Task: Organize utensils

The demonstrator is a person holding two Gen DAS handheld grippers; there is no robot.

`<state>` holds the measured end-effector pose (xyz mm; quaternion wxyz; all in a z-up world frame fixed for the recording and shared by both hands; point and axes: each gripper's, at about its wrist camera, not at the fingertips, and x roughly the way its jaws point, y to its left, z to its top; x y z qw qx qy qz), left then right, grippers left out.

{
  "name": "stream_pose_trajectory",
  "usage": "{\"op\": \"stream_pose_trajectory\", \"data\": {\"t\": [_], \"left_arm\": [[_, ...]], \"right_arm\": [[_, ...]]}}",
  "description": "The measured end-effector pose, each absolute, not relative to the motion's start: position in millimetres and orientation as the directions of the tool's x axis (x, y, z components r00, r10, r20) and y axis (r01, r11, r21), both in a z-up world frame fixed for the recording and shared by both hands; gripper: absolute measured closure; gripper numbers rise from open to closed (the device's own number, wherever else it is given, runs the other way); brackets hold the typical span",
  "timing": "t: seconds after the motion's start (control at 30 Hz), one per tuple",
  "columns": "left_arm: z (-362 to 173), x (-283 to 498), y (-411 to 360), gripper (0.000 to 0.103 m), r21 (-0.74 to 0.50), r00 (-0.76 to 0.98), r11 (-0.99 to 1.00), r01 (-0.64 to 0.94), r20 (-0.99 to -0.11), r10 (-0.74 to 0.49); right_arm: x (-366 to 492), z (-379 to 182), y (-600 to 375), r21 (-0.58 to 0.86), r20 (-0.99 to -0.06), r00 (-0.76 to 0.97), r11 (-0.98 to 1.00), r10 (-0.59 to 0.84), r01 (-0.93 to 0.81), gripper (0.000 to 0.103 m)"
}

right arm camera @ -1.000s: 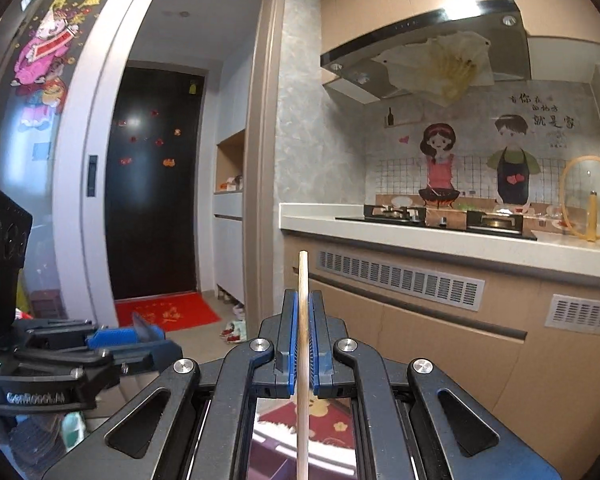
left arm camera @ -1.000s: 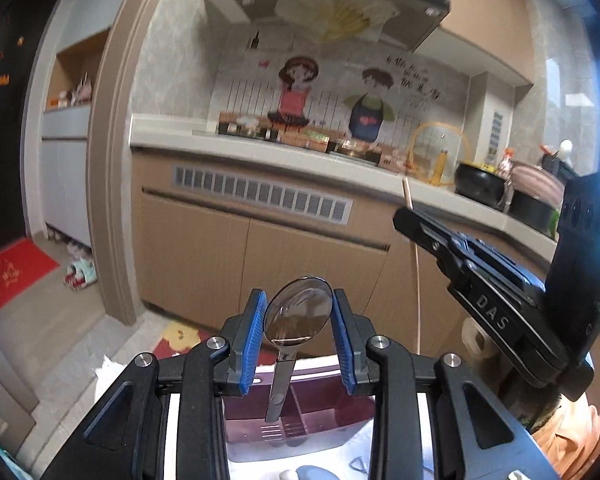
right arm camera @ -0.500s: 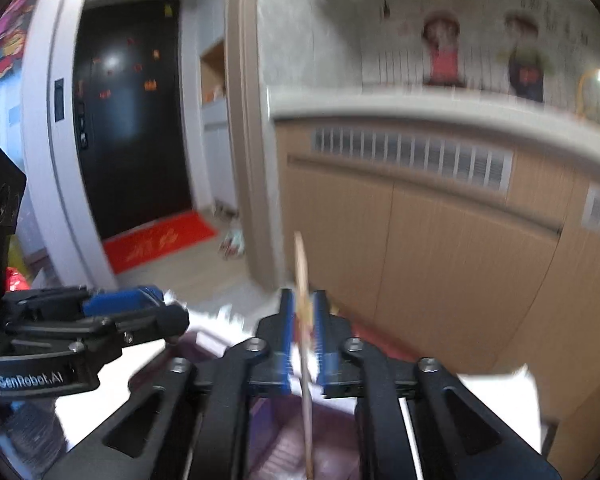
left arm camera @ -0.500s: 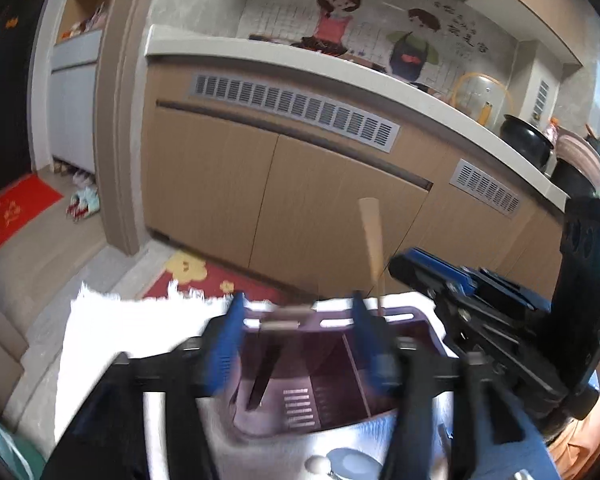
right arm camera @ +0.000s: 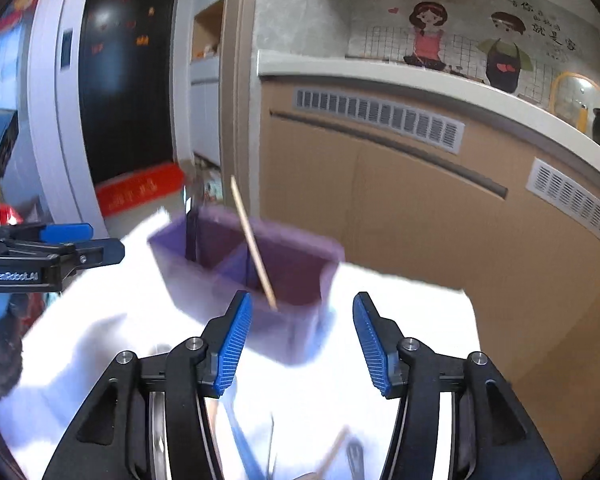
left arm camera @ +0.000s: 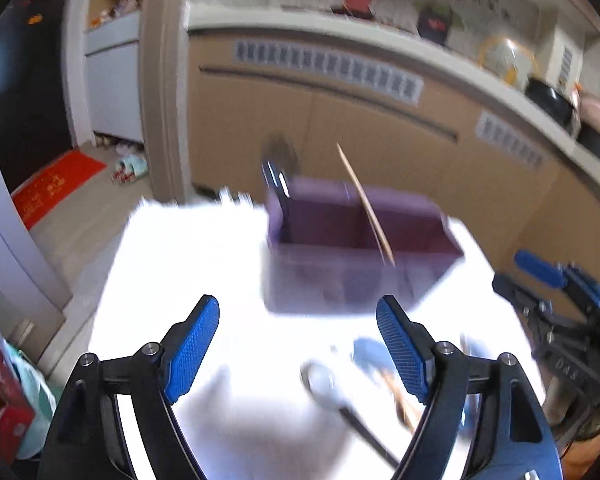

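A purple utensil holder point(left arm camera: 352, 248) stands on the white table point(left arm camera: 188, 264); it also shows in the right wrist view point(right arm camera: 260, 276). A wooden chopstick point(left arm camera: 366, 204) leans in its right compartment, seen too in the right wrist view point(right arm camera: 254, 244). A metal spoon point(left arm camera: 278, 178) stands in its left compartment. My left gripper point(left arm camera: 298, 344) is open and empty, in front of the holder. My right gripper point(right arm camera: 300, 340) is open and empty, just in front of the holder. Loose utensils, among them a spoon point(left arm camera: 328, 388), lie blurred on the table near me.
Kitchen cabinets point(right arm camera: 400, 208) and a counter point(left arm camera: 380, 36) run behind the table. A doorway with a red mat point(left arm camera: 56, 184) is at the left. The right gripper point(left arm camera: 556, 300) shows at the right edge of the left wrist view.
Both grippers let go: the spoon and the chopstick now stand in the purple holder. Both grippers opened, tilted downward and drew back from the holder.
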<state>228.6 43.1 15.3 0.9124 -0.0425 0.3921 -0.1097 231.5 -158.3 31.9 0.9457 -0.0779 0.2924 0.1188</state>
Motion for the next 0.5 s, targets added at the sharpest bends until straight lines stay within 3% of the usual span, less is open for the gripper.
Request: {"op": "stream_pose_trajectory", "data": {"t": [0.27, 0.33, 0.5], "left_arm": [[-36, 192, 12, 0.026, -0.182, 0.506, 0.956, 0.229, -0.817, -0.277], [-42, 190, 7, 0.027, -0.183, 0.489, 0.955, 0.231, -0.827, -0.277], [-54, 198, -6, 0.035, -0.192, 0.457, 0.954, 0.229, -0.844, -0.28]], "right_arm": [[162, 0, -182, -0.105, -0.62, 0.775, 0.967, 0.118, -0.231, 0.045], [151, -4, -188, -0.123, -0.618, 0.78, 0.968, 0.099, -0.22, 0.041], [145, -14, -195, -0.134, -0.631, 0.771, 0.966, 0.087, -0.219, 0.04]]}}
